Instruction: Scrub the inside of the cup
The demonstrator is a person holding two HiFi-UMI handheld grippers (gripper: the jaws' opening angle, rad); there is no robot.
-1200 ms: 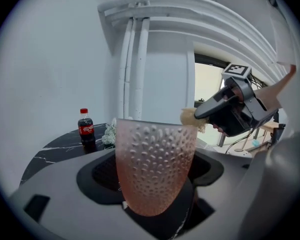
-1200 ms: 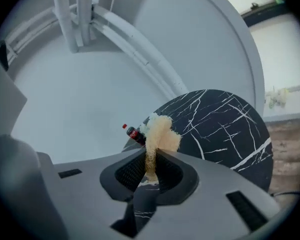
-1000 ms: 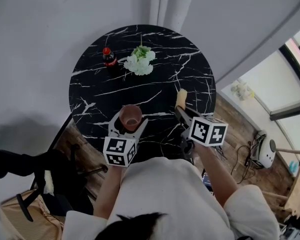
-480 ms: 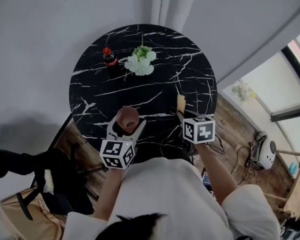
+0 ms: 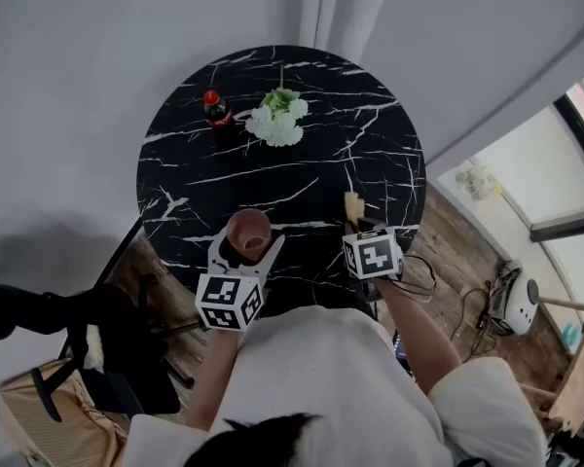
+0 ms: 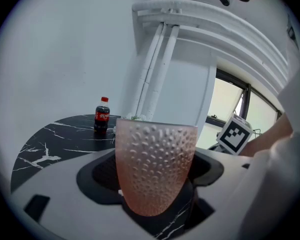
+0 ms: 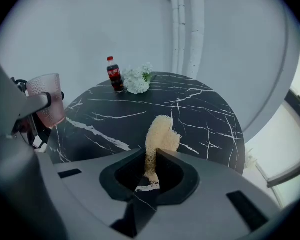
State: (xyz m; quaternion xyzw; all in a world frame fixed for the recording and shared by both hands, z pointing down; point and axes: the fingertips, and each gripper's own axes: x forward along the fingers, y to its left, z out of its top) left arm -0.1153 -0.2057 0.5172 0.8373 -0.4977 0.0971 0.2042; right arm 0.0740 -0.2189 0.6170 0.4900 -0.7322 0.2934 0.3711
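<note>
Shifted leftward, right tongs (image 7: 151,156) pinch the sponge (image 7: 161,133); left tongs (image 6: 155,173) clamp the cup (image 6: 156,146).

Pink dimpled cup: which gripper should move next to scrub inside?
Right. The left gripper is shut on the pink dimpled cup, mouth up; the right gripper is shut on the tan fibrous scrubber, apart from the cup, probably free to reach in.

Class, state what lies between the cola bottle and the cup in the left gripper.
Only bare marble table, in the head view; the flowers sit beside the bottle, off the line to the cup.
</note>
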